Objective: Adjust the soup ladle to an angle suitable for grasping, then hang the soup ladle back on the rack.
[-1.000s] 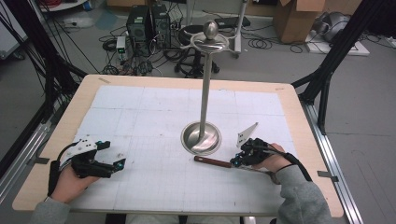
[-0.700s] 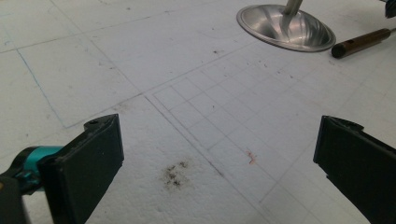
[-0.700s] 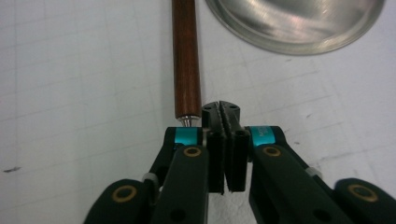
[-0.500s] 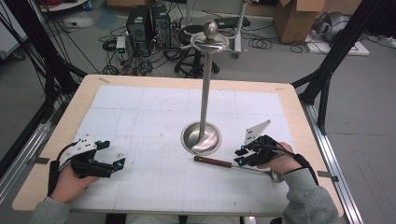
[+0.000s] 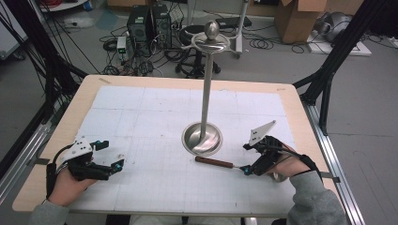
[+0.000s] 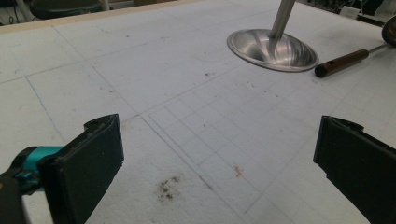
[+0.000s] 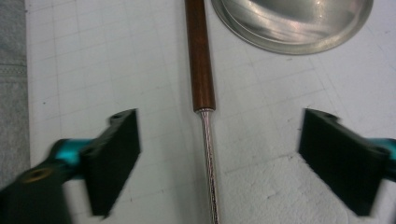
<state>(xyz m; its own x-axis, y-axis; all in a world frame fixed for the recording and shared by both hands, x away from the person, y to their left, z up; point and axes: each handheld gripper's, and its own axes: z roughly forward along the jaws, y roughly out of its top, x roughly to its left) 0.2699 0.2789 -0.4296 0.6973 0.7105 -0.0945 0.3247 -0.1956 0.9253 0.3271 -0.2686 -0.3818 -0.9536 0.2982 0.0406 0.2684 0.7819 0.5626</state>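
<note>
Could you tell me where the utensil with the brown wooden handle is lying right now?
In the high view the wooden-handled utensil lies flat on the white mat, just in front of the metal stand's round base, between the open jaws of the right gripper.

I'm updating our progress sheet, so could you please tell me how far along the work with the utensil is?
Done: the utensil lies on the mat beside the stand. In hand: nothing is gripped. The right gripper has just been opening its jaws, with the utensil between them untouched, and the left gripper is open and idle. Left: probably only drawing the right gripper clear.
</note>
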